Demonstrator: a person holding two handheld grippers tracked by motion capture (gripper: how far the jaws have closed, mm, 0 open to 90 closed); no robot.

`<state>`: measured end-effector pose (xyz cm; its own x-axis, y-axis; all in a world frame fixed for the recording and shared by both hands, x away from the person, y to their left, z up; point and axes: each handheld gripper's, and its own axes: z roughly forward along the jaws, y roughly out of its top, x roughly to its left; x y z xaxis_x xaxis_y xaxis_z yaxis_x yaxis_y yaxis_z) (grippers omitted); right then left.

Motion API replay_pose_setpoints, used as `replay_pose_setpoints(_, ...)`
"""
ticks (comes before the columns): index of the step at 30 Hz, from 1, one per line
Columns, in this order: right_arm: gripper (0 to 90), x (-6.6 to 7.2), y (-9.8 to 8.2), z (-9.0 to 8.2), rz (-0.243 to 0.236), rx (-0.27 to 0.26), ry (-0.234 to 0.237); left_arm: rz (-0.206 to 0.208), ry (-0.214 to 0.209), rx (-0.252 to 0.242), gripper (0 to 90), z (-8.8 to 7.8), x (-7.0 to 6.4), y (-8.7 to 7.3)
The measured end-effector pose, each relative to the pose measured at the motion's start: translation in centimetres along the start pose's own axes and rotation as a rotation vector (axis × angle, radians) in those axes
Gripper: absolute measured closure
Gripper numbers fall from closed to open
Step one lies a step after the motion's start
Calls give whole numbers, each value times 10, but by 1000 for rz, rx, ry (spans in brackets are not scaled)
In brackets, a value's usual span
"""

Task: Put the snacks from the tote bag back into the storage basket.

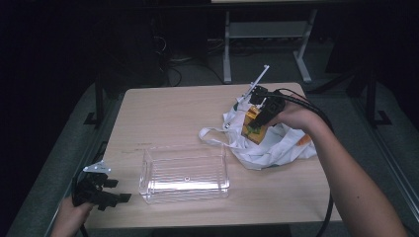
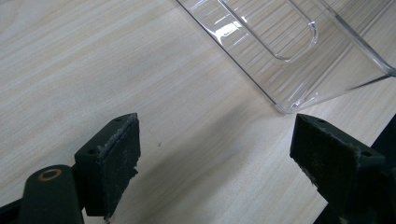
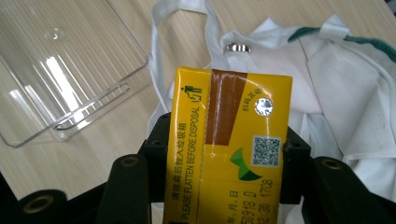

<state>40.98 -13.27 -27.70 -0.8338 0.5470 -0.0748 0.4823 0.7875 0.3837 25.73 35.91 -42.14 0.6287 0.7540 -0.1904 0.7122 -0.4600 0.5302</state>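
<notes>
Two grippers are working over a pale wood-grain table [image 1: 173, 111] in a dim room w/ grey floor; a white-legged desk frame [image 1: 267, 34] is standing behind, cables trailing under it. Far bg is going too dark to read.

The left gripper [image 1: 116, 190] is sitting at the table's near-left corner, jaws spread wide w/ nothing between them, just beside a clear plastic bin [image 1: 185, 173] lying mid-table. The left gripper view is cutting off most of that bin.

The right gripper [image 1: 259, 116] is clamping a yellow drink carton [image 3: 229, 149] over a crumpled white cloth bag [image 1: 276, 143] at the table's right side. The carton's lower end is running out of frame in the right gripper view; its small print is partly unreadable.
</notes>
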Motion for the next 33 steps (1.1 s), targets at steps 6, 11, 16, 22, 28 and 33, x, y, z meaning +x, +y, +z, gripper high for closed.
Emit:
replay_pose_setpoints(6, 514, 13, 7, -5, -44, -11, 16, 0, -1, 0, 160, 0, 0, 0)
replay_pose_setpoints(11, 514, 25, 13, -6, -86, -15, 34, 0, -4, 3, 160, 1, 0, 0)
replay_pose_setpoints(16, 514, 34, 18, -5, -114, -15, 52, 4, -6, 5, 160, 1, -1, 0)
replay_pose_setpoints(22, 514, 41, 23, -2, -144, -24, 63, 1, -4, 3, 160, 1, 0, 0)
replay_pose_setpoints(28, 514, 51, 28, 0, -179, -26, 83, 6, -4, 6, 160, 1, -1, 0)
replay_pose_setpoints(33, 514, 61, 33, 2, -236, -32, 96, 4, -6, 3, 160, 1, -1, 1)
